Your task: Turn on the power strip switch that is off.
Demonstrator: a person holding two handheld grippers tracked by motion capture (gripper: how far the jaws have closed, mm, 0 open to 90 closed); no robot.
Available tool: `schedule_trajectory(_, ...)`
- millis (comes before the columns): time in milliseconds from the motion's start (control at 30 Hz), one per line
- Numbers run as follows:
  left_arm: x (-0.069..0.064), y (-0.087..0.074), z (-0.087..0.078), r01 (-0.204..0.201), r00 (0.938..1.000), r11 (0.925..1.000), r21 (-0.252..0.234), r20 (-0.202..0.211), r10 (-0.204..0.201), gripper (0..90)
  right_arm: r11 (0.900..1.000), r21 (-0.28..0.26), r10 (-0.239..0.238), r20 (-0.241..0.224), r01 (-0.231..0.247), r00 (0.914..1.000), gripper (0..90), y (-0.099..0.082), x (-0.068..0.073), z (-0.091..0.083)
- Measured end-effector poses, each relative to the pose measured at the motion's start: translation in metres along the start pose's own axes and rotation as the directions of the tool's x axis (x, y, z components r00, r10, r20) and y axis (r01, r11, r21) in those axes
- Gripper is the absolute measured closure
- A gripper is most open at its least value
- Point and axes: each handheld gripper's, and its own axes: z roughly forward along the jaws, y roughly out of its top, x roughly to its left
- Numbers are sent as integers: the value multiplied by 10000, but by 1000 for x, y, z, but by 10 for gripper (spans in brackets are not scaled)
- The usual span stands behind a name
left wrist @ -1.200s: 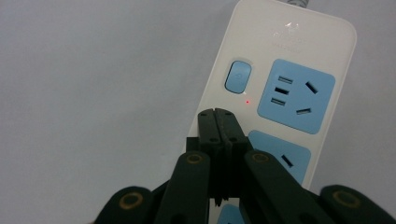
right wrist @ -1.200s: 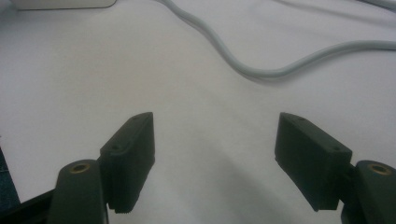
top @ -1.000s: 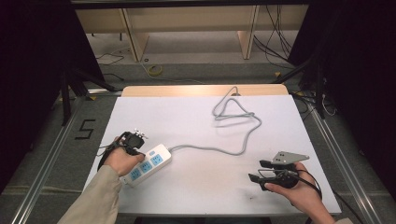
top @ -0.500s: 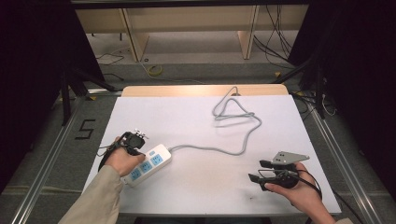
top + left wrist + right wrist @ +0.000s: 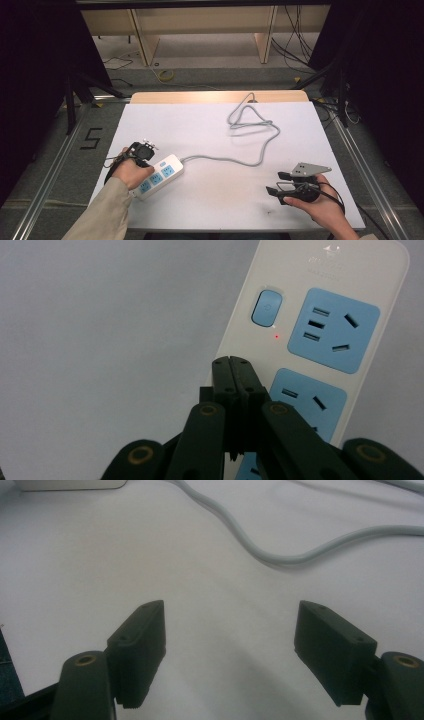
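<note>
A white power strip (image 5: 159, 176) with blue sockets lies at the table's front left. Its grey cable (image 5: 260, 150) runs right, then loops toward the back edge. My left gripper (image 5: 233, 374) is shut with nothing between the jaws, its tips over the strip's (image 5: 320, 330) long edge, just below the blue switch (image 5: 266, 307) and a lit red dot (image 5: 276, 336). In the high view a hand holds the left gripper (image 5: 142, 151) at the strip's left end. My right gripper (image 5: 276, 183) rests at the front right, open (image 5: 230, 630) over bare white table, with the cable (image 5: 300, 556) curving ahead of it.
The white table top (image 5: 210, 130) has a wooden strip along its back edge (image 5: 215, 96). Metal rails (image 5: 370, 175) run along both sides. Shelving legs and loose wires stand on the floor behind.
</note>
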Motion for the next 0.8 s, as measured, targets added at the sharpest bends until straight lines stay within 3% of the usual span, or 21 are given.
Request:
schedule_trajectory(100, -2, 1, 0, -253, 9995, 9996, 107, -159, 255, 900, 10000, 24, 6, -14, -6, 10000, 293, 0, 0, 1)
schedule_trajectory(300, 3, -1, 0, 225, 9996, 9997, -43, 198, -224, 899, 10000, 6, 48, 2, -48, 10000, 292, 0, -1, 1)
schedule_trajectory(500, 3, -2, -1, 257, 9995, 9996, -144, 210, -254, 899, 10000, -1, 41, 4, -41, 10000, 292, 0, -1, 0)
schedule_trajectory(700, 8, -4, -2, 613, 9969, 9976, -317, 513, -597, 899, 10000, -5, 45, 25, -45, 10000, 293, 0, -1, 0)
schedule_trajectory(800, 8, -4, -2, 531, 9975, 9981, -304, 491, -516, 898, 10000, 11, 28, 15, -28, 10000, 293, 0, -1, 0)
